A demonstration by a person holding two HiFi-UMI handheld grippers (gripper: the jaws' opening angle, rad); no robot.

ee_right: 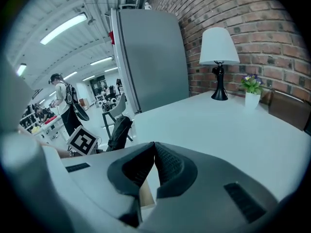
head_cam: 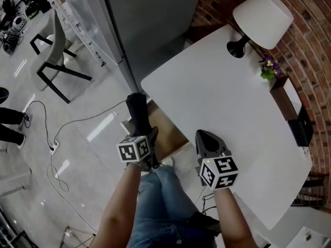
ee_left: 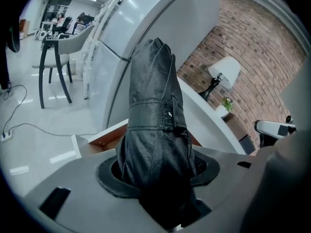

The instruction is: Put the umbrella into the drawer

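A black folded umbrella (head_cam: 137, 110) sticks out past my left gripper (head_cam: 146, 134), which is shut on its lower part. It hangs over the near left end of the open drawer (head_cam: 169, 127), whose wooden inside shows under the white table's (head_cam: 227, 97) edge. In the left gripper view the umbrella (ee_left: 154, 106) fills the middle, clamped between the pads of the left gripper (ee_left: 158, 168), with the drawer (ee_left: 99, 140) below and beyond it. My right gripper (head_cam: 203, 137) is shut and empty over the table's near edge, right of the drawer; its pads (ee_right: 165, 161) meet at the tip.
A white-shaded lamp (head_cam: 262, 15) and a small flower pot (head_cam: 269, 68) stand at the table's far side by the brick wall. A tall grey cabinet (head_cam: 155, 19) is behind the drawer. A chair (head_cam: 51, 61) and cables (head_cam: 51, 149) are on the floor at left.
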